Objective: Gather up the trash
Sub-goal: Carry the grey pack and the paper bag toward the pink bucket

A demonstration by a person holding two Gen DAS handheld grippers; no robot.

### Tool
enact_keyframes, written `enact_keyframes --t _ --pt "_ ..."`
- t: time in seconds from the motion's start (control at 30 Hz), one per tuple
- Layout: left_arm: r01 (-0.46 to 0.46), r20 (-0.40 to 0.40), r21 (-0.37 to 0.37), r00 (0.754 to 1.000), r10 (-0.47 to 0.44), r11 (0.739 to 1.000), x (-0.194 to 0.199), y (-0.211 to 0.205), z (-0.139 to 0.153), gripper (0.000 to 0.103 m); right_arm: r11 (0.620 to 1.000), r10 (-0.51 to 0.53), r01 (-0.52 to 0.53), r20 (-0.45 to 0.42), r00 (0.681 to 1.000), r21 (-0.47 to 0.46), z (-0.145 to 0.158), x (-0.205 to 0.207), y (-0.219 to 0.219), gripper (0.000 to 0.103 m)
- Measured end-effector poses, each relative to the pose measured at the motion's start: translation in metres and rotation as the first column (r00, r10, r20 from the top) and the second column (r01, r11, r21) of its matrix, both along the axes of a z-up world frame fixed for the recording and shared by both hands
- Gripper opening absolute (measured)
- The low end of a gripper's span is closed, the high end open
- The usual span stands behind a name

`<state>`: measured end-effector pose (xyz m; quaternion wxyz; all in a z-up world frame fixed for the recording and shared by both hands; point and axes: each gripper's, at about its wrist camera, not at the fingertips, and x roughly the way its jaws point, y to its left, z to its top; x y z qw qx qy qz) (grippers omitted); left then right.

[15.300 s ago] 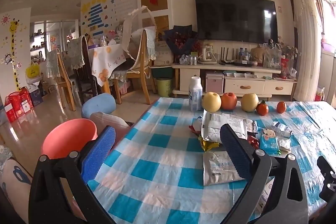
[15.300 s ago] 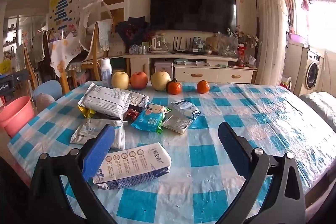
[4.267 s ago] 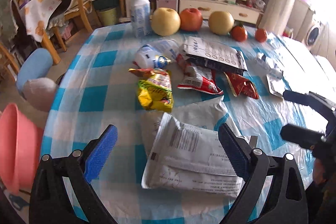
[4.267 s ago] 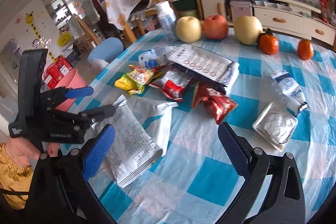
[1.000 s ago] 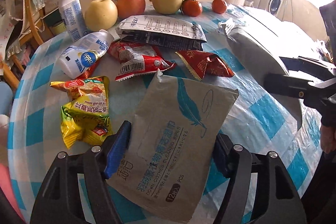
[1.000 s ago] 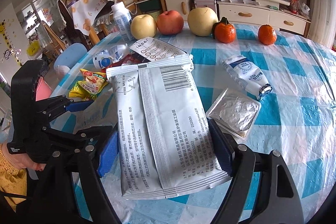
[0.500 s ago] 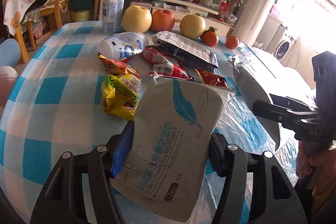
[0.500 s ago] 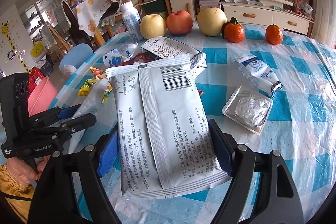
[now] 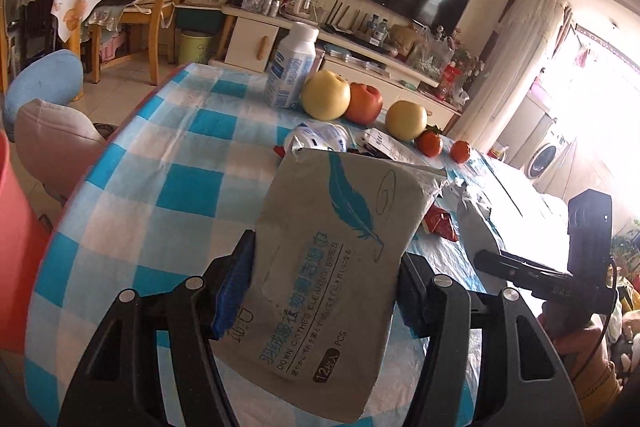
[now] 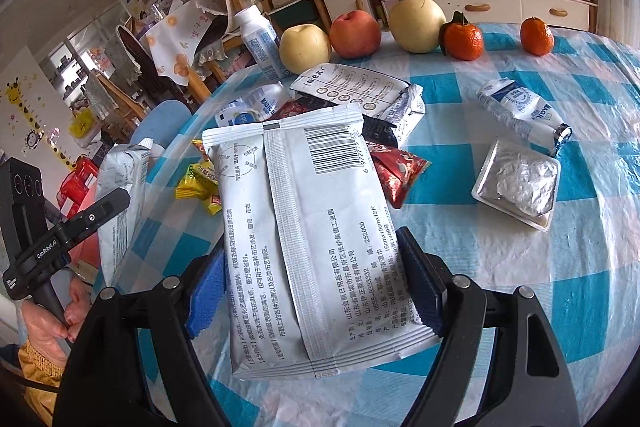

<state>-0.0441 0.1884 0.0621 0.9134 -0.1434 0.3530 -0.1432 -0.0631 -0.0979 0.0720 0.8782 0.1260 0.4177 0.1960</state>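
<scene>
Left wrist view: the left tool grips one grey wipes pouch between its pads, jaws having just closed further on it, above the checked tabletop. From 12 to 1 o'clock stand one white bottle, two yellow pears, one red apple and two tangerines.

Right wrist view: the right tool clamps one white barcode pouch at moderate width. One foil tray lies at 3 o'clock, one milk carton at 2, one yellow wrapper at 10.
</scene>
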Motion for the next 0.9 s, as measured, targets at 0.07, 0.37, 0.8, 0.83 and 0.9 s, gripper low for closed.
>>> enact_keyframes --t 0.07,0.37,0.8,0.83,0.9 --pt "-0.027 0.013 -0.014 1.0 0.027 1.0 -0.001 0.013 0.005 0.063 1.0 0.006 -0.006 -0.003 1.0 0.008 0.001 0.0 0.007 0.079" --pt "-0.185 0.047 -0.032 0.981 0.187 0.982 -0.011 0.071 0.023 0.063 0.998 0.053 -0.052 -0.022 0.998 0.022 0.006 0.003 0.05 0.079" --pt "-0.376 0.045 -0.096 0.923 0.381 0.922 -0.036 0.154 0.035 0.064 0.981 0.18 -0.177 -0.021 0.984 0.082 0.031 0.017 0.132 0.079" --pt "-0.391 0.042 -0.098 0.917 0.396 0.915 -0.037 0.159 0.034 0.064 0.978 0.192 -0.19 -0.017 0.981 0.082 0.035 0.018 0.141 0.079" --pt "-0.417 0.036 -0.112 0.905 0.423 0.902 -0.042 0.173 0.034 0.064 0.973 0.22 -0.219 -0.008 0.975 0.074 0.041 0.021 0.159 0.079"
